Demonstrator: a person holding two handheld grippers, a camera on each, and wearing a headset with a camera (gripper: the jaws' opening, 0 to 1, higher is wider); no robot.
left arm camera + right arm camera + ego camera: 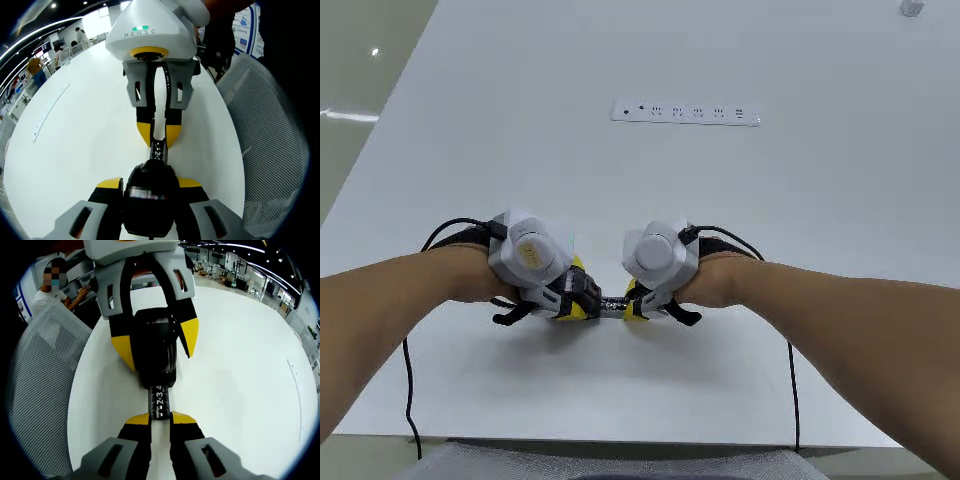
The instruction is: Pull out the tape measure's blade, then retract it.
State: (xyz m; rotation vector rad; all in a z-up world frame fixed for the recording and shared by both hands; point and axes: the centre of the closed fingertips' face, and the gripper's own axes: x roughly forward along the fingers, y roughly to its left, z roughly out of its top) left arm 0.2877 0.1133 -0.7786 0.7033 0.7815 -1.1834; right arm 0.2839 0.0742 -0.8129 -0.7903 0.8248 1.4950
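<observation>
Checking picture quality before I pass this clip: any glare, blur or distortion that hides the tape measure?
Head view: even light, a soft shadow on the table, no glare on it. Left gripper view: strong fisheye bend, far background partly washed out, yet the tape measure case is sharp. Right gripper view: same bend, numerals on the blade readable.

A white workbench point(570, 60) bears a power strip point(685, 111), mesh chair point(42, 390) alongside.
</observation>
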